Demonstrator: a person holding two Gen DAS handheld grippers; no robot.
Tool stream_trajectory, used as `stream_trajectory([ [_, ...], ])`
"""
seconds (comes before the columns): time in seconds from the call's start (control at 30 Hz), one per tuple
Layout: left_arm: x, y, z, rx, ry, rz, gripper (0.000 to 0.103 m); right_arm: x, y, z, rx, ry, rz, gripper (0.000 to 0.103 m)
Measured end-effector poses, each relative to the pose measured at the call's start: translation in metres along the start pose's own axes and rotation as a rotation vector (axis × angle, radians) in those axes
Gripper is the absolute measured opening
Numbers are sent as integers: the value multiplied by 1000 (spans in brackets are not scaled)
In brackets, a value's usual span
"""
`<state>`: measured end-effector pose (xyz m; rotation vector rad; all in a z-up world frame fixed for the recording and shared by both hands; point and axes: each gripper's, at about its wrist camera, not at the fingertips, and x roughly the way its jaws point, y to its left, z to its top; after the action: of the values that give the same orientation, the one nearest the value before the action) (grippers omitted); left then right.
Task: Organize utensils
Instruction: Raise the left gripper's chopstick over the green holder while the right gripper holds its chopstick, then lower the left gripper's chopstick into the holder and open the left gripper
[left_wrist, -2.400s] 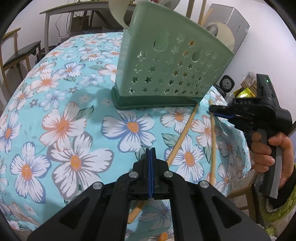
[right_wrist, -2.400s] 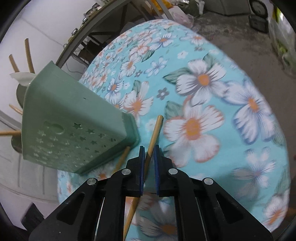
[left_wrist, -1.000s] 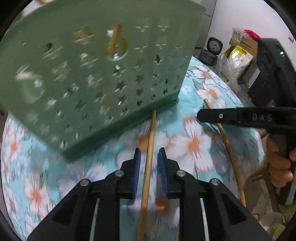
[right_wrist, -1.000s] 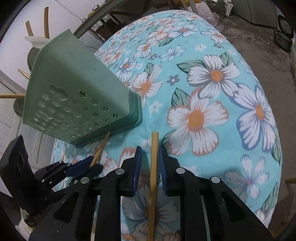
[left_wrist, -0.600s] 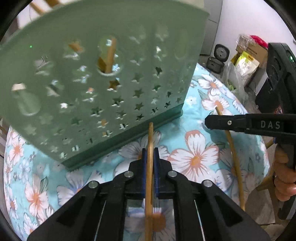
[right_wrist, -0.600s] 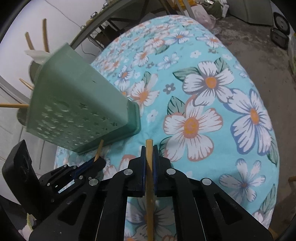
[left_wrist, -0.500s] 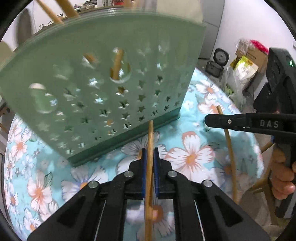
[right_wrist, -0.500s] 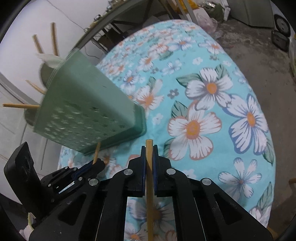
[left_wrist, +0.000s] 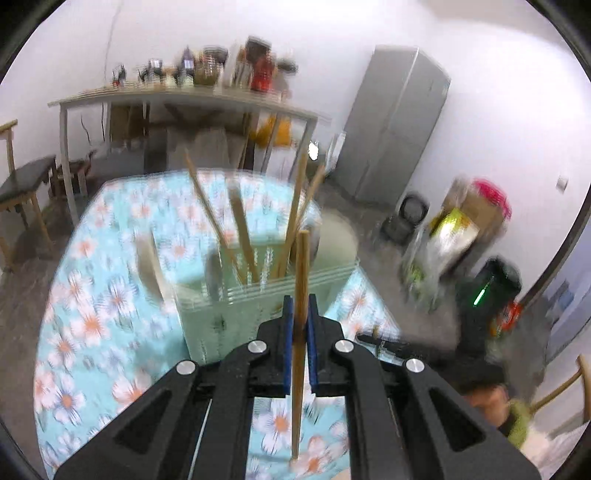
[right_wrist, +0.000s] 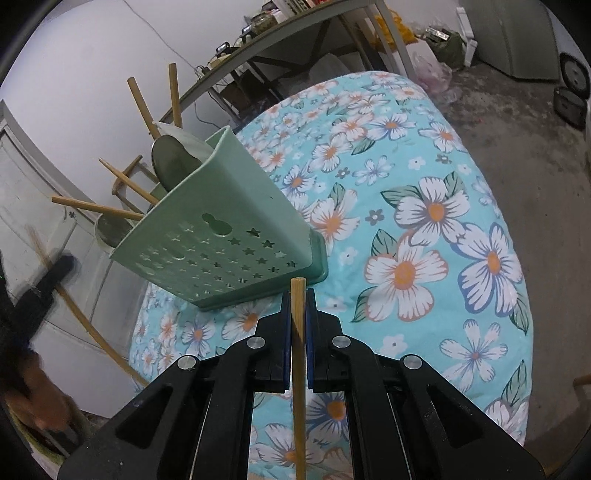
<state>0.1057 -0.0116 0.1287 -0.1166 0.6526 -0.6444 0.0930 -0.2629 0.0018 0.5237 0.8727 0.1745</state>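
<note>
The left gripper is clamped on a wooden chopstick that sticks out ahead of its blue pads. The right gripper pinches a second chopstick the same way. Just beyond each gripper stands a green utensil holder on the flowered surface, with more chopsticks and spoons standing in it.
</note>
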Motion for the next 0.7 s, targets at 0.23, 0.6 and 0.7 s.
stream_trajectory([
  [0.23, -52, -16, 61, 27, -300, -1, 6, -5, -1, 0, 4, -8, 7, 5],
  [0.6, -26, -11, 96, 73, -430, 97, 6, -10, -4, 1, 17, -13, 19, 5],
  [0.7, -1, -8, 89, 101, -410, 140, 6, -10, -4, 1, 18, -12, 20, 5],
])
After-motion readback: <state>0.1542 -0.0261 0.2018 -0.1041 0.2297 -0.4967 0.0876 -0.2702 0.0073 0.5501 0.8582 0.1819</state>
